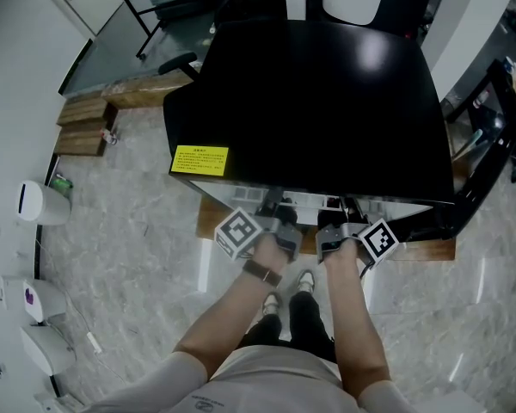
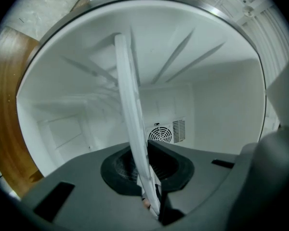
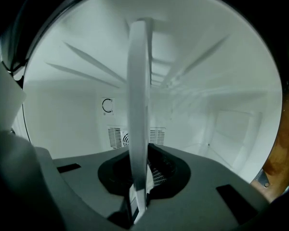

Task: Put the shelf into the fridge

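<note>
Even overhead light washes the pale floor (image 1: 129, 256). The glossy black top of the fridge (image 1: 327, 101), just ahead of both grippers, carries small white glare spots. Fisheye bending and dark corners frame both gripper views. Beyond the left gripper (image 2: 147, 179) the white interior reads bright; beyond the right gripper (image 3: 137, 179) it is cooler and dimmer. The shelf (image 3: 138, 95) blurs nearest each lens.
</note>
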Motion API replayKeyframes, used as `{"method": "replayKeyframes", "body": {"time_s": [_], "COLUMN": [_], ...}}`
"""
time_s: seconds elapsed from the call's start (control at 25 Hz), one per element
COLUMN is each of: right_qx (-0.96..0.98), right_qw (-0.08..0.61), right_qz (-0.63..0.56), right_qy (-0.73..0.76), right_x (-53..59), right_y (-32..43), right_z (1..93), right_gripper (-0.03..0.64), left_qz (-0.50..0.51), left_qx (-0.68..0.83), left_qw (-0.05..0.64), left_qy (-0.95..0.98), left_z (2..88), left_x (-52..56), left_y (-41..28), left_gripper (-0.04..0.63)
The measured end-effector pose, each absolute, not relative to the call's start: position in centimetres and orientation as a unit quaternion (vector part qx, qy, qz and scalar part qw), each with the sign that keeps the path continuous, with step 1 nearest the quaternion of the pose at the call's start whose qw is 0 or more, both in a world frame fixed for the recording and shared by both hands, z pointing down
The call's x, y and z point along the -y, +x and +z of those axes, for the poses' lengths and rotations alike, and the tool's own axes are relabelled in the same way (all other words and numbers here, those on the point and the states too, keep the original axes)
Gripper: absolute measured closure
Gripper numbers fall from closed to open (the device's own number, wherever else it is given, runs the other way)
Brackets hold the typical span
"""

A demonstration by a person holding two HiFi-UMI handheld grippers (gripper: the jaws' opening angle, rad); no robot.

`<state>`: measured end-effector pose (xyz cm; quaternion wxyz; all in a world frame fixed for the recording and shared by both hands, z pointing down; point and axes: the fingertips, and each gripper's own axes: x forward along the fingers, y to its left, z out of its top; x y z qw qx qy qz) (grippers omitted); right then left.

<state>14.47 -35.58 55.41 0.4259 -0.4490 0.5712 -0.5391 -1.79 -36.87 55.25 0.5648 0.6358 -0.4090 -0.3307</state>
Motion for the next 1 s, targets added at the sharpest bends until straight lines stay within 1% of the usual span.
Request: {"method": "replayKeyframes", "body": {"time_s": [0.72,1.0], "right_qx": [-0.572,-0.568], "right_qw": [0.436,0.462], "right_qz": [-0.527,-0.526], "right_qy": [-0.453,-0.432], "right_x": [37.7,36.8], "right_y": [14.8,14.8], "right_z": [55.5,55.4], "right_gripper": [0.571,0.569], "left_qz": [-0.342,-0.338], "left_qx": [0.414,0.411], "left_qw": [0.547,0.540], "left_qy": [0.642,0.652], "left_z": [55.2,55.0], "left_x": [39.1,38.4], "left_y": [-1.5,-1.3], "left_gripper": [0.566,0.566]}}
